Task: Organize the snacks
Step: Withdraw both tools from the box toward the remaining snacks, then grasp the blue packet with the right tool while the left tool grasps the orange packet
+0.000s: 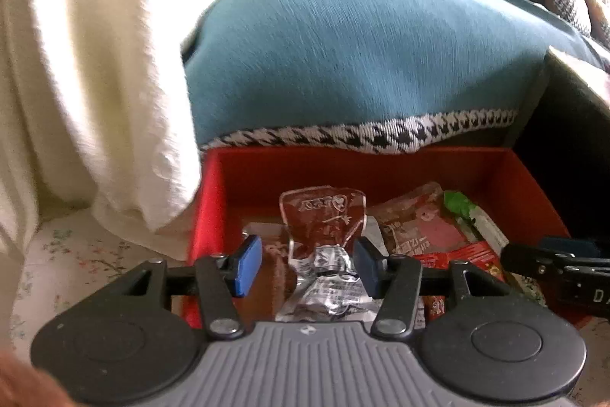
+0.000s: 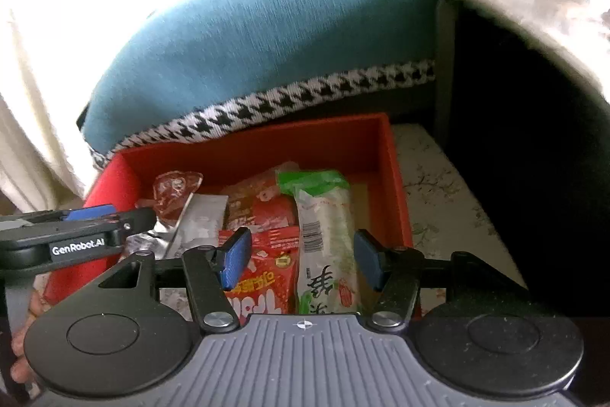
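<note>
We see both grippers spread wide, gripping nothing: left gripper (image 1: 308, 264) over a silver wrapper (image 1: 328, 287), right gripper (image 2: 301, 260) above a green-white packet (image 2: 326, 239), all inside the red box (image 2: 312, 140).

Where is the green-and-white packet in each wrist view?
Left wrist: green-and-white packet lies at the right side of the red box, mostly hidden behind the right finger.
Right wrist: centre, the packet runs lengthwise between the open fingers of the right gripper.
Shared landmark: the houndstooth trim just behind the box.
</note>
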{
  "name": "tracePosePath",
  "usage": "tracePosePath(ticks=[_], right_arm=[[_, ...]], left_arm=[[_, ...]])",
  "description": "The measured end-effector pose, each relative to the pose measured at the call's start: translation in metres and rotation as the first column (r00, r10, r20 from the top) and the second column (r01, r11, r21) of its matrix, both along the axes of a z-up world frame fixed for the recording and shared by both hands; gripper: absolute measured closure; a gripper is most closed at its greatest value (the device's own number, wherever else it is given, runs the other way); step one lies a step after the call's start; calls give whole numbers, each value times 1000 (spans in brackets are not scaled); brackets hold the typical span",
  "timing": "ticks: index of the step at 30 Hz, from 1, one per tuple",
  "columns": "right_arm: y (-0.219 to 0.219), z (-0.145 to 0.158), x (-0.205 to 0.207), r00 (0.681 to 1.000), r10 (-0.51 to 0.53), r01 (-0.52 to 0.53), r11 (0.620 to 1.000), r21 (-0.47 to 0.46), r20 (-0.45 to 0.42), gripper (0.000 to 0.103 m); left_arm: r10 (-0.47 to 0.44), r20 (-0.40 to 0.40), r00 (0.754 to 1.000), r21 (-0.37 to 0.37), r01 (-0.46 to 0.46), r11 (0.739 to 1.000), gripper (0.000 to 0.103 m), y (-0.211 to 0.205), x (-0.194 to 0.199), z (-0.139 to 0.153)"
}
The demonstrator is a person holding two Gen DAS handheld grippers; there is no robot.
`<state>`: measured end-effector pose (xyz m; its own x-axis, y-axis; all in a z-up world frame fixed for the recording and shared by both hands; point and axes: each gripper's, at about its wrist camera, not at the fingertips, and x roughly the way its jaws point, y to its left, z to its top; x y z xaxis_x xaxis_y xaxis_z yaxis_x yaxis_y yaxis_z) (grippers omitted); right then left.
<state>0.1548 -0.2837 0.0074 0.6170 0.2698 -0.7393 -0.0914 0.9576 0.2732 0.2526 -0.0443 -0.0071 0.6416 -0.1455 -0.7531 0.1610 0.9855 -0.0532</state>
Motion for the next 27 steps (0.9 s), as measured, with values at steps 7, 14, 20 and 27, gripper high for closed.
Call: tracePosePath(ticks=[7, 14, 20, 27], right_arm=[[6, 24, -44, 999, 50, -49, 999, -12, 21, 27], [13, 22, -100, 988, 131, -130, 991, 12, -84, 13], [60, 14, -145, 952, 278, -281, 960, -9, -132, 11], [120, -9, -136, 897, 393, -413, 908, -66, -204, 6]], left_arm=[[16, 39, 999, -24, -15, 1000, 55, 14, -27, 31], [-53, 18, 998, -15, 53, 998, 51, 29, -77, 42], [-47, -67, 997, -58, 43, 997, 48, 50, -119, 35], [-35, -85, 996, -125, 24, 992, 48, 76, -155, 39]])
